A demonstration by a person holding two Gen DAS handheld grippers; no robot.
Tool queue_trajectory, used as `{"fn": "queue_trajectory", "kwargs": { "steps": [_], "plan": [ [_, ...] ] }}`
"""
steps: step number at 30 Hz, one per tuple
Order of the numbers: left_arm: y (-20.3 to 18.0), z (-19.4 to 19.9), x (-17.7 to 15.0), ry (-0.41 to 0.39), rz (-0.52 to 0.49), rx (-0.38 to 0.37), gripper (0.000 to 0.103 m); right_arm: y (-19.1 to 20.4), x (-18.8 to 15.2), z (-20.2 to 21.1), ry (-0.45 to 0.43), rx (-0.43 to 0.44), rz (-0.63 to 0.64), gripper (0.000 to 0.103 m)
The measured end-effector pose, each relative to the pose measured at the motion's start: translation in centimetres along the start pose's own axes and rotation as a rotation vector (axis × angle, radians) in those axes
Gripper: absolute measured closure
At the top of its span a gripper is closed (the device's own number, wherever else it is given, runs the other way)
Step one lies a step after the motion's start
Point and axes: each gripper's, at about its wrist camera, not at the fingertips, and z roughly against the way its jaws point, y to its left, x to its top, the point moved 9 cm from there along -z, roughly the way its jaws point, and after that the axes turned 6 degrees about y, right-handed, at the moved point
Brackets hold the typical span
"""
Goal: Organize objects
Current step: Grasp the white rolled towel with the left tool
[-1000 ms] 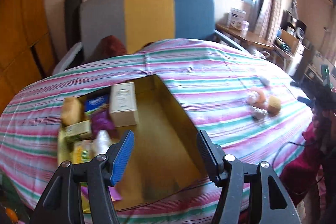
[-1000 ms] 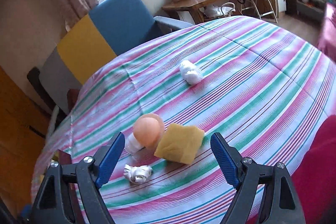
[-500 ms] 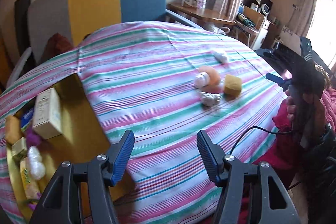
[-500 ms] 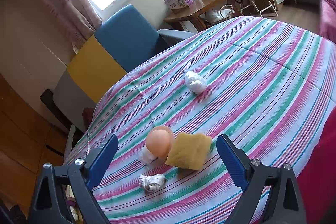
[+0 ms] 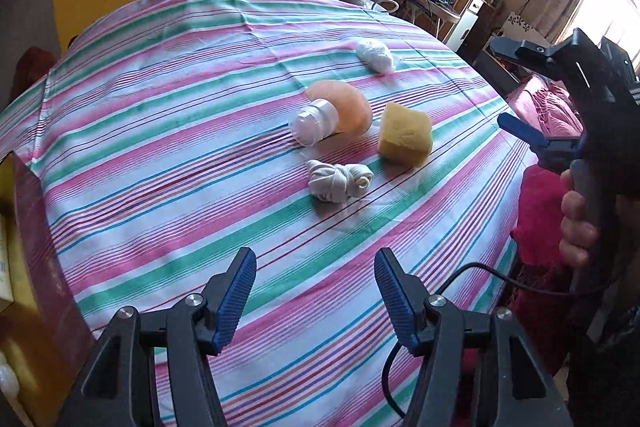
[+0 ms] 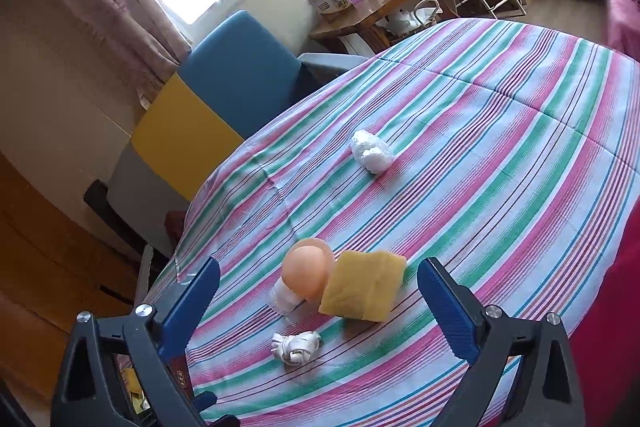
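Observation:
On the striped tablecloth point(image 5: 168, 131) lie a yellow sponge point(image 5: 405, 141), an orange puff with a clear cap point(image 5: 334, 113), a knotted white cloth point(image 5: 340, 181) and a white wad point(image 5: 375, 55). My left gripper point(image 5: 314, 291) is open and empty, above the cloth a little short of the knotted cloth. My right gripper point(image 6: 318, 303) is open and empty, its fingers either side of the sponge point(image 6: 362, 291), puff point(image 6: 306, 273) and knotted cloth point(image 6: 296, 346). The right gripper also shows in the left wrist view point(image 5: 516, 87). The white wad point(image 6: 372, 151) lies farther off.
A cardboard box point(image 5: 36, 267) with packets stands at the table's left edge. A grey, yellow and blue chair point(image 6: 208, 115) stands behind the table. A wooden side table point(image 6: 372, 15) with boxes is by the window. A black cable point(image 5: 472, 279) hangs at the table's near right edge.
My left gripper has swung right, from over the box to facing the loose objects. My right gripper has drawn back slightly and stays open.

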Motion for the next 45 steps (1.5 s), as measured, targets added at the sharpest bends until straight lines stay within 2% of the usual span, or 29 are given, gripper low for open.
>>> {"fn": "queue_trajectory", "kwargs": {
  "steps": [3, 12, 13, 14, 16, 20, 28, 31, 37, 41, 45],
  "plan": [
    [-0.8, -1.3, 1.5, 0.011, -0.011, -0.004, 0.041, 0.1, -0.1, -0.1, 0.005, 0.005, 0.002, 0.003],
    [-2.9, -5.4, 5.0, 0.023, -0.085, 0.067, 0.041, 0.2, -0.2, -0.5, 0.028, 0.026, 0.000, 0.003],
    [-2.7, -6.0, 5.2, 0.027, -0.084, 0.079, 0.044, 0.2, -0.2, -0.5, 0.029, 0.027, 0.001, 0.003],
    [-2.4, -6.4, 5.3, 0.031, -0.078, 0.089, 0.059, 0.3, -0.3, -0.5, 0.030, 0.028, 0.002, 0.003],
    [-2.0, -6.7, 5.4, 0.021, -0.056, 0.071, 0.059, 0.2, -0.2, -0.5, 0.028, 0.023, 0.005, 0.003],
    [-1.3, -5.8, 4.3, -0.010, -0.039, 0.056, 0.060, 0.3, -0.1, -0.6, 0.025, 0.021, 0.012, 0.003],
    [1.8, -2.2, -0.8, -0.128, 0.052, 0.047, 0.061, -0.1, -0.1, -0.5, 0.020, 0.008, 0.004, 0.003],
    [2.1, -1.7, -2.1, -0.161, 0.047, 0.058, 0.061, -0.2, -0.1, -0.6, 0.023, -0.005, -0.001, 0.003],
    [2.0, -2.1, -2.1, -0.168, 0.011, 0.068, 0.061, -0.7, -0.4, -1.3, 0.066, -0.036, -0.016, 0.003],
    [2.2, -2.6, -2.0, -0.171, 0.036, 0.034, 0.061, -1.2, -1.0, -2.5, 0.147, -0.098, -0.025, 0.005],
    [2.2, -2.8, -2.0, -0.181, 0.041, 0.020, 0.061, 0.5, 0.1, -3.2, 0.164, -0.156, 0.069, 0.006]
  ]
}}
